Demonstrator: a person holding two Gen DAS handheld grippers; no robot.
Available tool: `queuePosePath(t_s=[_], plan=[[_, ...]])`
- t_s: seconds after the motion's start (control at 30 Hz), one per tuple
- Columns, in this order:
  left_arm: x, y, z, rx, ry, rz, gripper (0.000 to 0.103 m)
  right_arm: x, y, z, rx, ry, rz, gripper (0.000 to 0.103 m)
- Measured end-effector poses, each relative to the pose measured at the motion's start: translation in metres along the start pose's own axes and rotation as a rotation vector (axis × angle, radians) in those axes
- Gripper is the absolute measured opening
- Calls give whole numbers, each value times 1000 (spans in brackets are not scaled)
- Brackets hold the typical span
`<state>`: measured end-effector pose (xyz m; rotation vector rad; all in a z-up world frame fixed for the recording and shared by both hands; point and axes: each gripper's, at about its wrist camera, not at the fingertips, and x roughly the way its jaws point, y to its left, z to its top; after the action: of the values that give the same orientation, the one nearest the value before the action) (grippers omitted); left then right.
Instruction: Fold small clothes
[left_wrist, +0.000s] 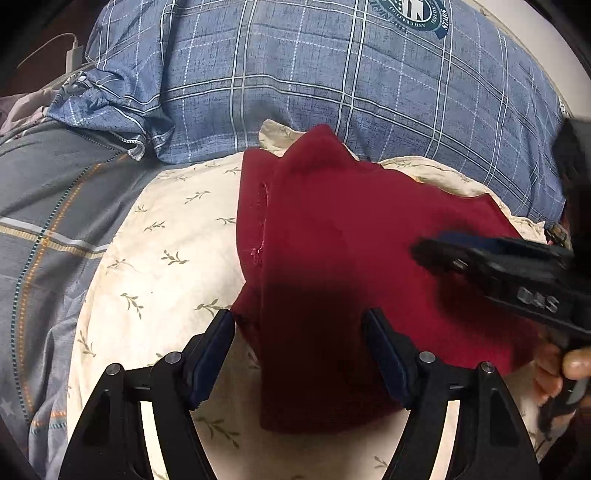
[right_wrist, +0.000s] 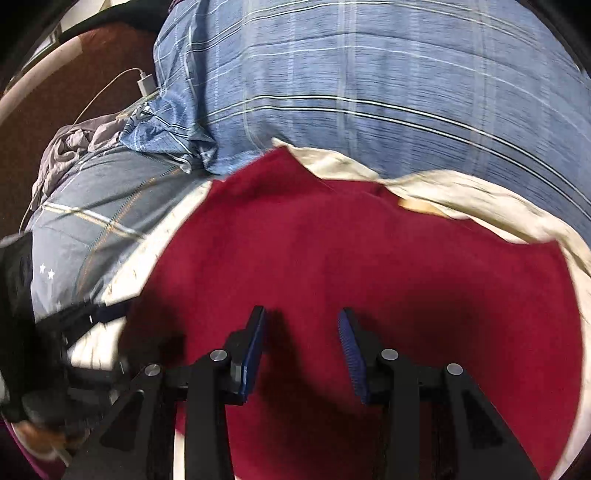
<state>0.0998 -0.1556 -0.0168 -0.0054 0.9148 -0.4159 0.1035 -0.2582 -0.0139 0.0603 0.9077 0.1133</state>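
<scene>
A dark red garment (left_wrist: 332, 229) lies partly folded on a cream leaf-print cloth (left_wrist: 159, 258); a seam runs along its left edge. My left gripper (left_wrist: 299, 325) hovers open over the garment's near left part, with the fabric below the gap and not pinched. Coming in from the right, my right gripper (left_wrist: 436, 254) is low over the garment's right side. In the right wrist view, which is blurred by motion, the right gripper (right_wrist: 301, 321) stands open above the red garment (right_wrist: 332, 258) with nothing between its pads. The left gripper (right_wrist: 103, 310) is a dark blur at the left.
A blue plaid pillow (left_wrist: 295, 74) rises just behind the garment. A grey striped quilt (left_wrist: 44, 206) covers the left side. A white charger with its cable (right_wrist: 146, 83) lies at the far left. A person's hand (left_wrist: 576, 365) grips the right tool's handle.
</scene>
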Motion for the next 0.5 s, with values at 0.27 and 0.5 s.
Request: queuePosePath(t_s=[0.27,0.5], plan=[[11,8,3,-12,15,-28,75,42,15,30,-18,5,-19,43],[10,15,5,-28,17,-51,75,57,28,59,-33,-14,-31,44]])
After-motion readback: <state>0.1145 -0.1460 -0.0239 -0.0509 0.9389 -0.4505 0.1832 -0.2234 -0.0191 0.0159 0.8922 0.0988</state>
